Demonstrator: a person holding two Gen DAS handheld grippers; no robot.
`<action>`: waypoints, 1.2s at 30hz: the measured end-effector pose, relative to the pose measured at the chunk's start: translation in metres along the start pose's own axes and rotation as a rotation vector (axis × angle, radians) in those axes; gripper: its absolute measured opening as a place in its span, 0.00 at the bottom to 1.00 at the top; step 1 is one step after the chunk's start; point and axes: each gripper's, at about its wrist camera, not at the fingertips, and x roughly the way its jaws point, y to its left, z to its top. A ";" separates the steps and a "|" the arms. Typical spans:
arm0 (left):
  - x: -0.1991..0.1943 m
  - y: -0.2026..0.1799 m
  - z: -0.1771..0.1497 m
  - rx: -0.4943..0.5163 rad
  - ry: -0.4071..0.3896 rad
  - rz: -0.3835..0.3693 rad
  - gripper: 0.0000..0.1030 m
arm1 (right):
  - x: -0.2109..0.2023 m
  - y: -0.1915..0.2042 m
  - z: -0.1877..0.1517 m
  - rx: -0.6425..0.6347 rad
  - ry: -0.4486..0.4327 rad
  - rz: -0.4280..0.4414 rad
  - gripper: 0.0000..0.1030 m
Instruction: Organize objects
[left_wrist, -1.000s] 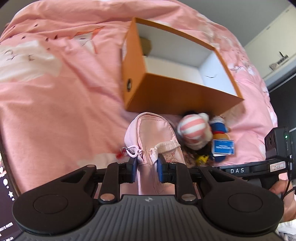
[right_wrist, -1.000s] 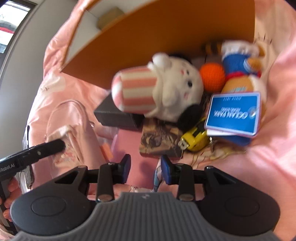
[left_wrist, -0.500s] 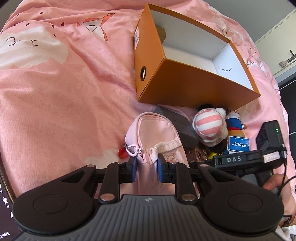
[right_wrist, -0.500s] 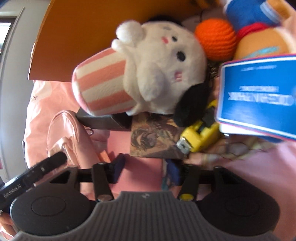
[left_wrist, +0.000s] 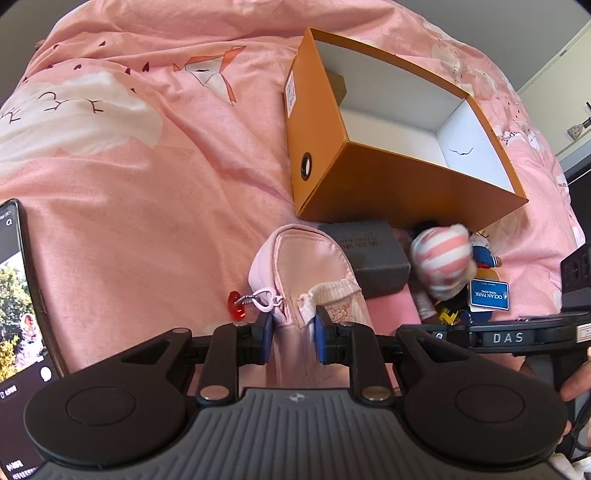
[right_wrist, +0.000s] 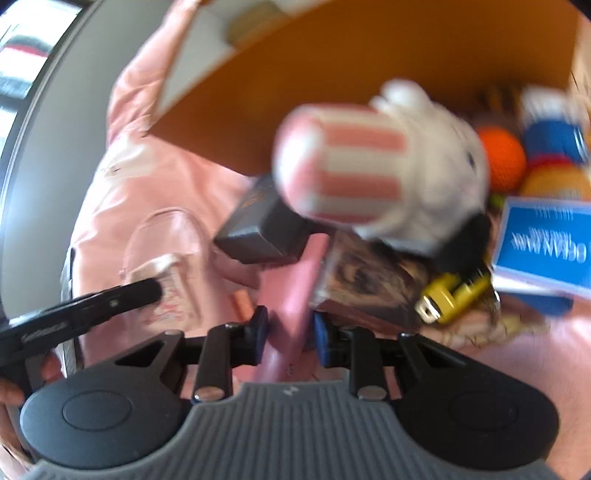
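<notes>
Pink bedding (left_wrist: 155, 206) holds an orange box (left_wrist: 388, 184). Below the box, the left gripper (left_wrist: 293, 328) pinches a pink pouch (left_wrist: 310, 273). Only the right view shows the right gripper (right_wrist: 290, 332) squeezing a pink flat thing (right_wrist: 291, 295) near a striped plush (right_wrist: 373, 166).

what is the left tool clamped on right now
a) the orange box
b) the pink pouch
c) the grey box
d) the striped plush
b: in the left wrist view the left tool has its blue pads pressed on the near end of the pink pouch, while the grey box, striped plush and orange box lie beyond it, untouched by it.
</notes>
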 end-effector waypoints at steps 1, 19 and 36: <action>0.001 0.000 0.000 -0.002 0.000 0.000 0.24 | 0.000 0.005 0.002 -0.018 -0.003 -0.007 0.25; -0.037 -0.011 0.011 0.034 -0.087 -0.134 0.24 | -0.058 0.014 -0.005 -0.125 -0.119 -0.047 0.17; -0.060 -0.066 0.107 0.191 -0.269 -0.113 0.24 | -0.166 0.040 0.070 -0.210 -0.452 0.005 0.17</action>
